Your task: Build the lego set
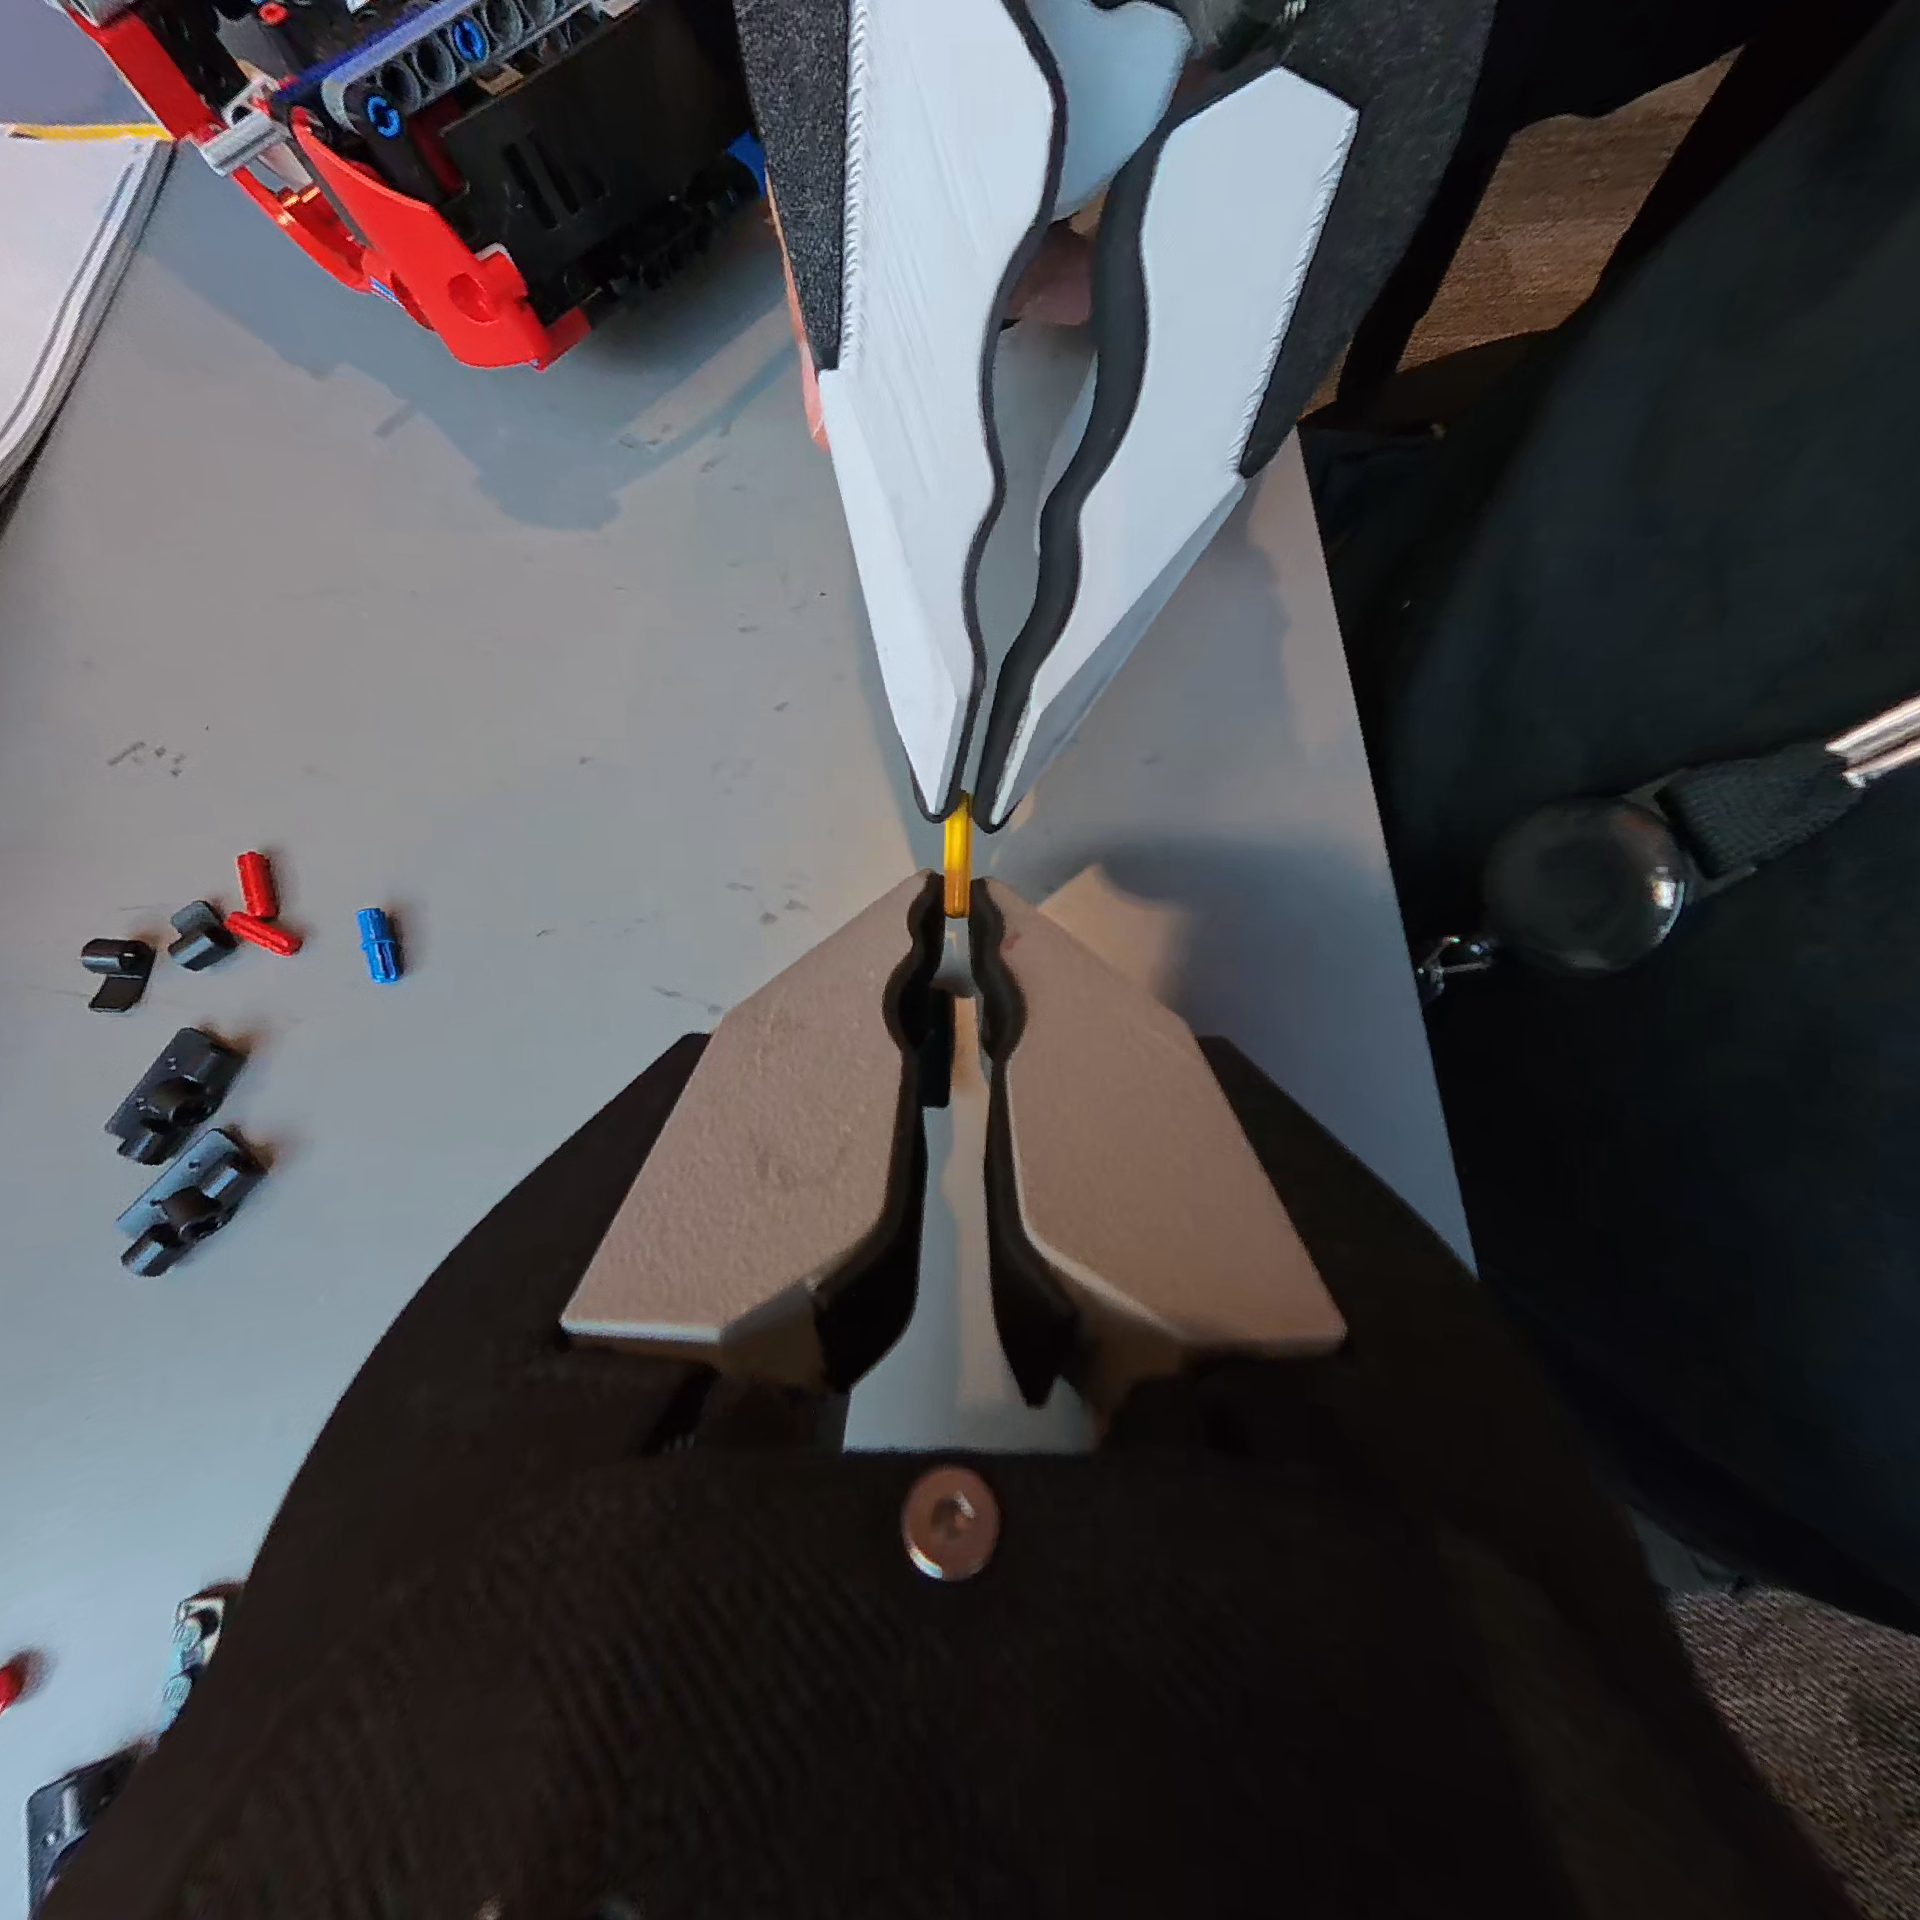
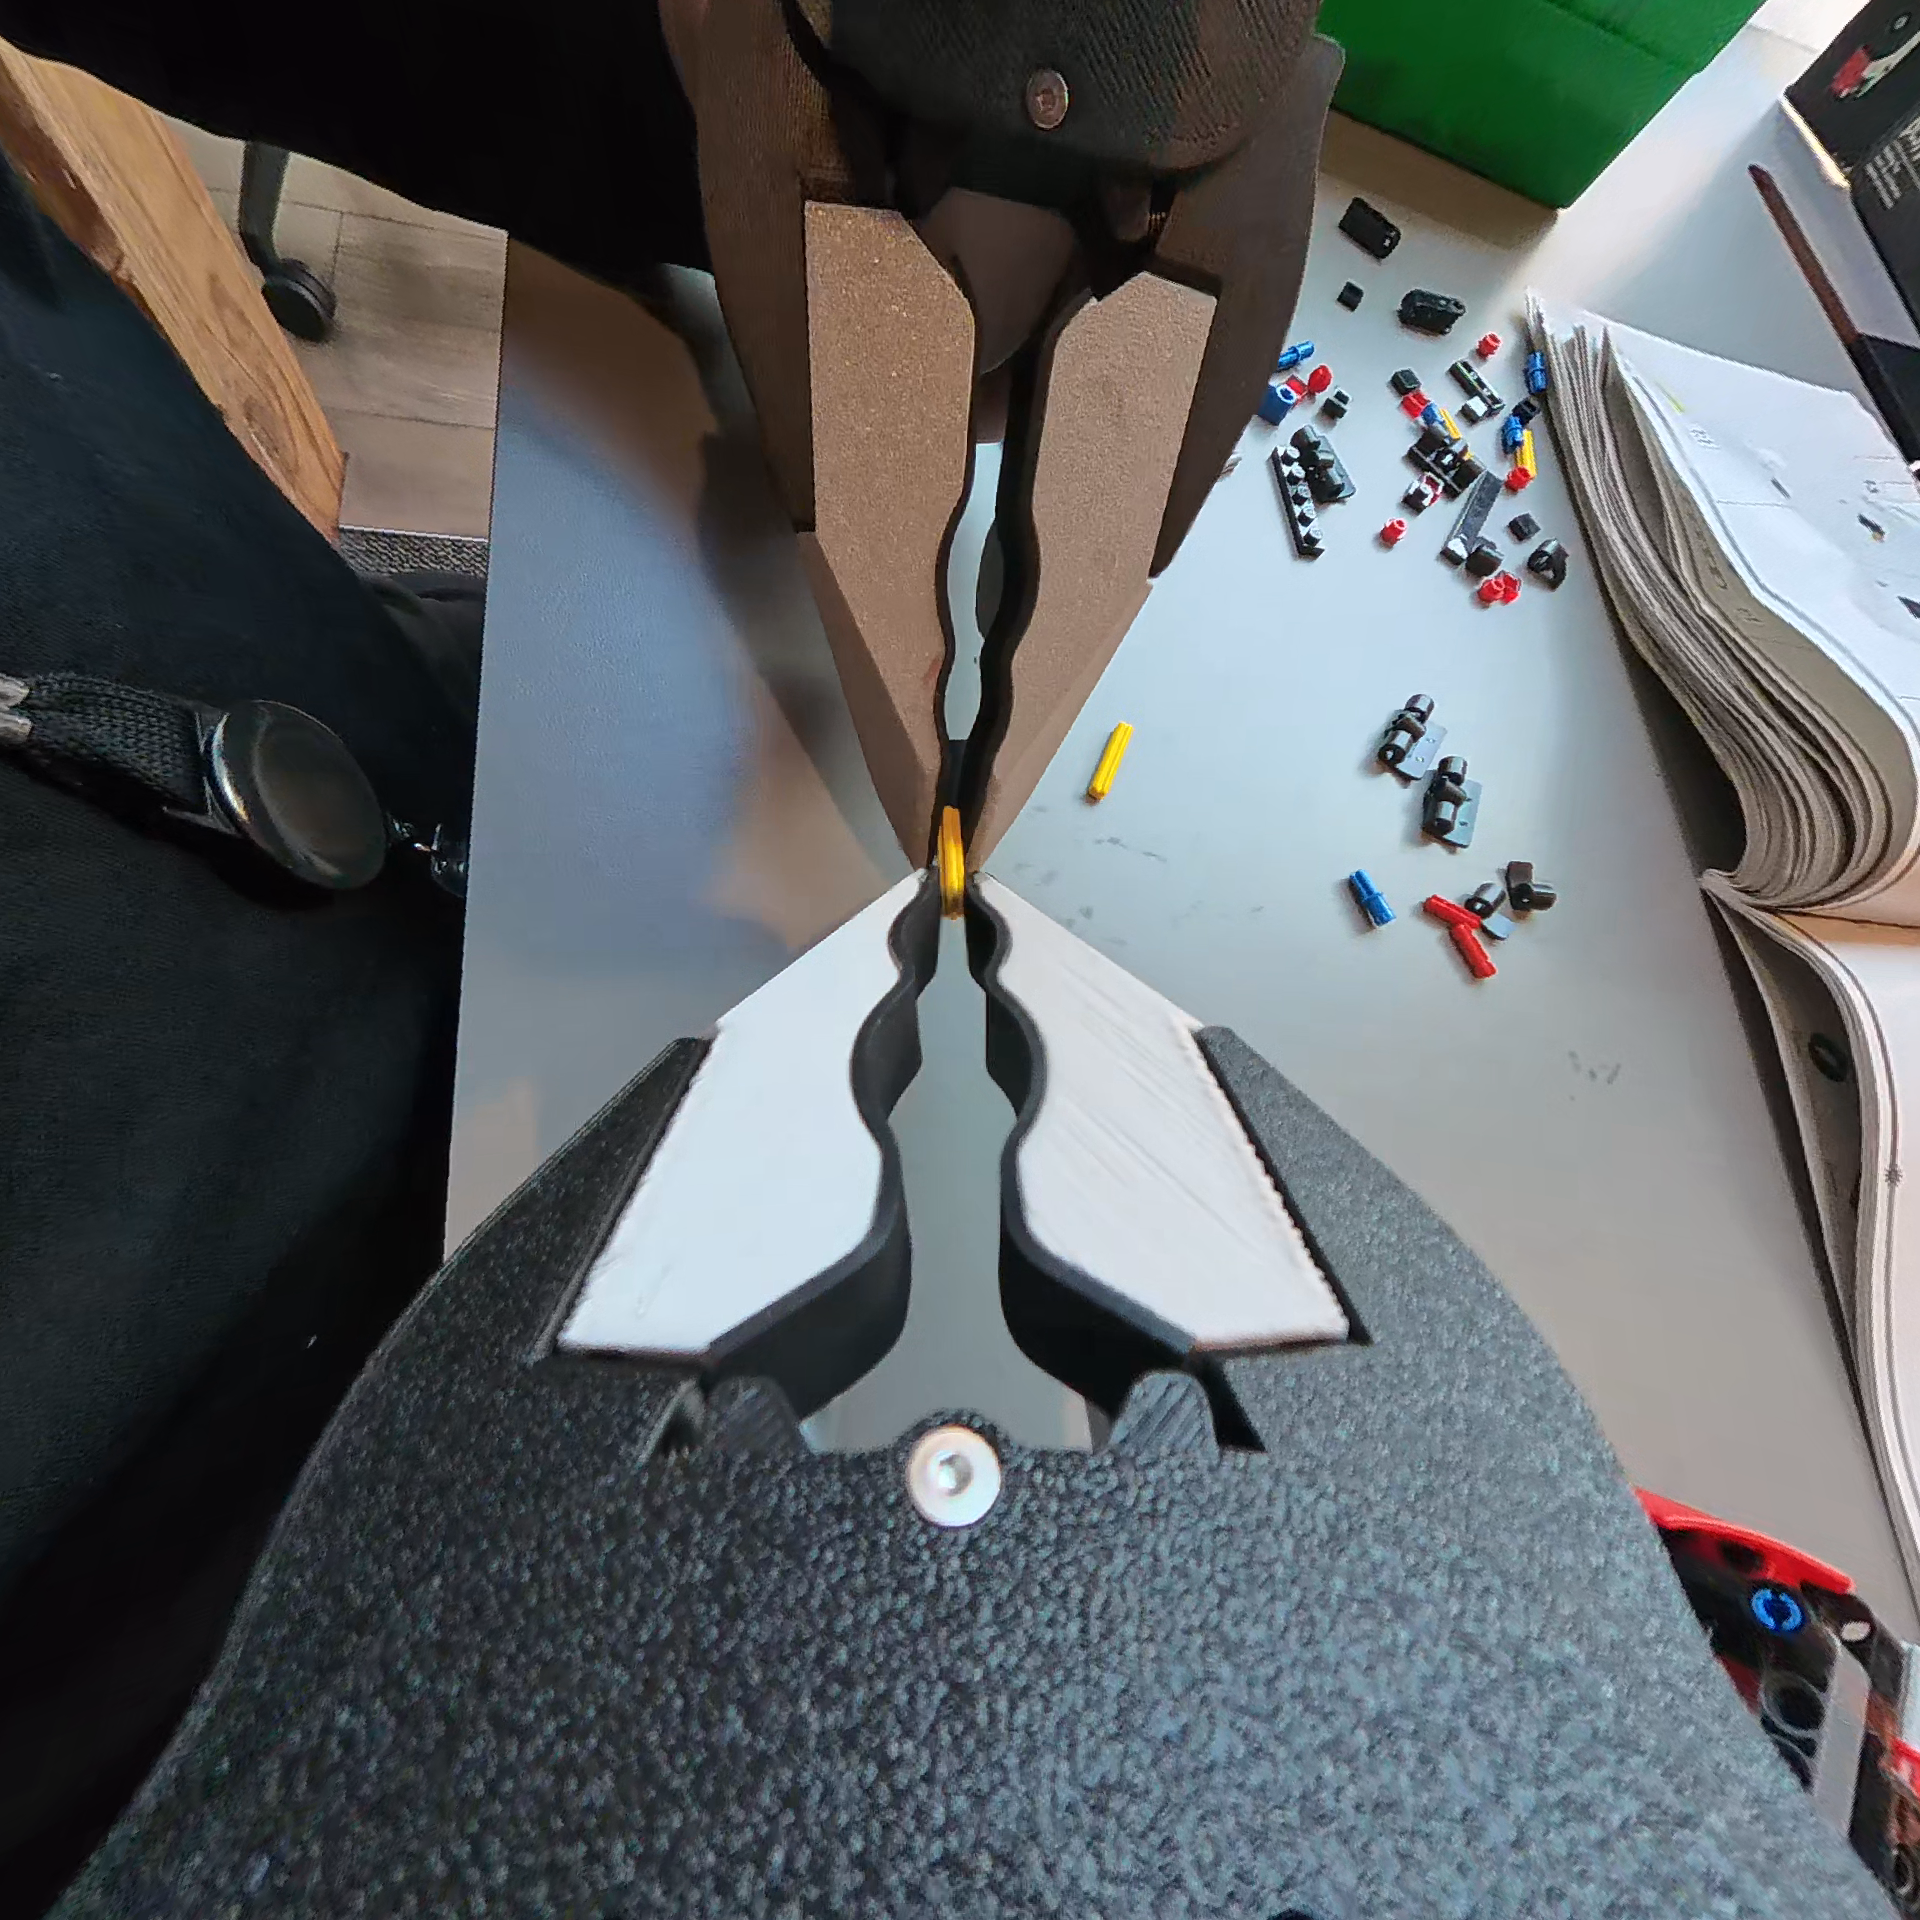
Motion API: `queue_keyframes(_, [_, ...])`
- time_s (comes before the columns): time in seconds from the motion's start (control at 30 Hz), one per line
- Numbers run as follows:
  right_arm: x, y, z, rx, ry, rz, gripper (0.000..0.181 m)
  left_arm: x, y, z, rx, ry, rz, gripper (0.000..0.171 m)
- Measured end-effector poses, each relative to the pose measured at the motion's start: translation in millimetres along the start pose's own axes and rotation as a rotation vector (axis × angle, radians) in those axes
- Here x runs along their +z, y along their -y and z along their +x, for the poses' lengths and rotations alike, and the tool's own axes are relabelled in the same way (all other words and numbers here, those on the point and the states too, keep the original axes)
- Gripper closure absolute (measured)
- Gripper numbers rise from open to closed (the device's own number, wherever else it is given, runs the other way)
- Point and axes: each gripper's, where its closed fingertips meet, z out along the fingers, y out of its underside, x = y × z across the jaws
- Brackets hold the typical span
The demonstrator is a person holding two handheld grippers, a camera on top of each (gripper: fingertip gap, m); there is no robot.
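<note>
Two claws meet tip to tip above the table (image 1: 468,644) edge: left claw (image 1: 957,902) and right claw (image 2: 948,902) each pinching one end of a small yellow lego piece (image 1: 956,854). Loose lego parts (image 2: 1455,457) lie near the manual (image 2: 1745,582); the red model (image 1: 416,177) sits well apart.

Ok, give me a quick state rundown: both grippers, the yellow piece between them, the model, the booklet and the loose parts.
Left gripper: shut on the yellow piece.
Right gripper: shut on the same piece, tip to tip with the left.
Yellow piece: held off the table between both tips.
Red and black model: partly built, on the table.
Instruction booklet: lying open.
Spare yellow axle: loose on the table.
Small parts: scattered, unassembled.
</note>
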Motion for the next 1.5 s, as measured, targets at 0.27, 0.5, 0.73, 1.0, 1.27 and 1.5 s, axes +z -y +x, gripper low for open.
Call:
queue_keyframes(0.27, [-1,2,-2,0.006,-0.009,0.009,0.175,-4,3,2,0.006,0.007,0.022,0.17])
queue_keyframes(0.5, [-3,3,-3,0.017,-0.015,0.019,0.176,-4,4,5,0.011,0.007,0.022,0.17])
queue_keyframes(0.73, [-7,7,-4,0.018,-0.021,0.033,0.176,-4,8,7,0.022,0.007,0.022,0.17])
queue_keyframes(1.0, [-11,7,-4,0.016,-0.039,0.051,0.179,-2,10,8,0.012,0.004,0.02,0.17])
queue_keyframes(1.27, [-15,11,0,0.052,-0.053,0.09,0.176,-3,13,5,-0.002,0.018,0.024,0.17])
queue_keyframes(1.5, [-18,12,3,0.062,-0.075,0.103,0.173,-4,15,2,-0.02,0.04,0.024,0.169])
